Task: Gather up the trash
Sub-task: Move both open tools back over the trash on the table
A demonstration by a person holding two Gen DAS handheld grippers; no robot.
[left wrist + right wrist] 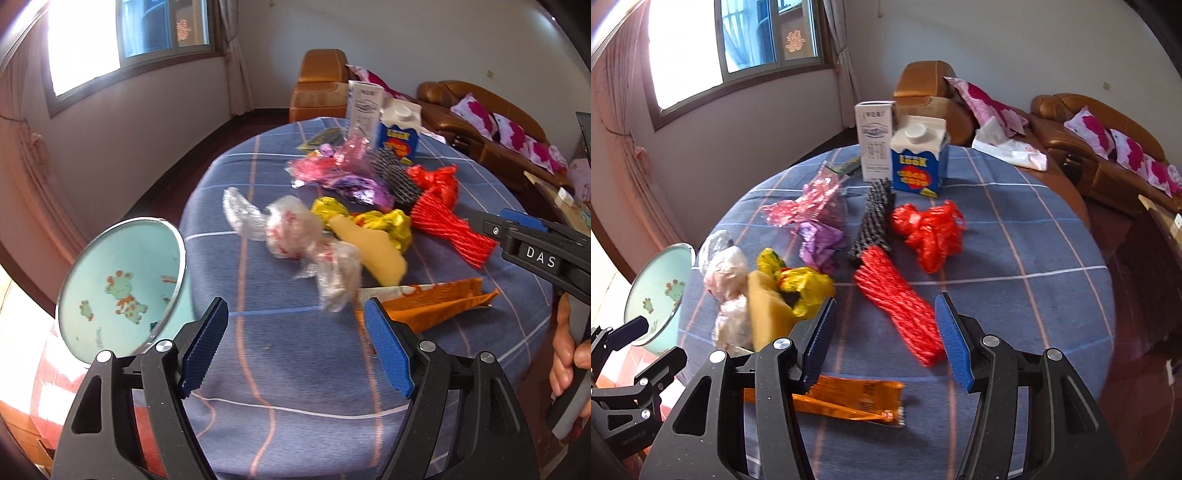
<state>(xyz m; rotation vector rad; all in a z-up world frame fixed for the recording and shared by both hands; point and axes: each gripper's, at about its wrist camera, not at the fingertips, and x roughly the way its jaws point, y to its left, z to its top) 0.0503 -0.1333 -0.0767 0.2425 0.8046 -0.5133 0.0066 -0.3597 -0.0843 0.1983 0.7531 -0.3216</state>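
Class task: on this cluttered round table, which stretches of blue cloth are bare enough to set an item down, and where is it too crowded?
Bare: the near cloth under the open left tongs, and the right side beyond the red net bag. Crowded: the middle, from the orange wrapper to the blue carton.

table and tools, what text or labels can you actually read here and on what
"DAS": white letters on the right tool, seen from the left wrist view.
"Look": yellow word on the blue carton; the red patch below it is too blurred to read.
White box: printing too small to read.
Orange wrapper: dark marks, blurred.
Window ornament: a gold sign, not legible.
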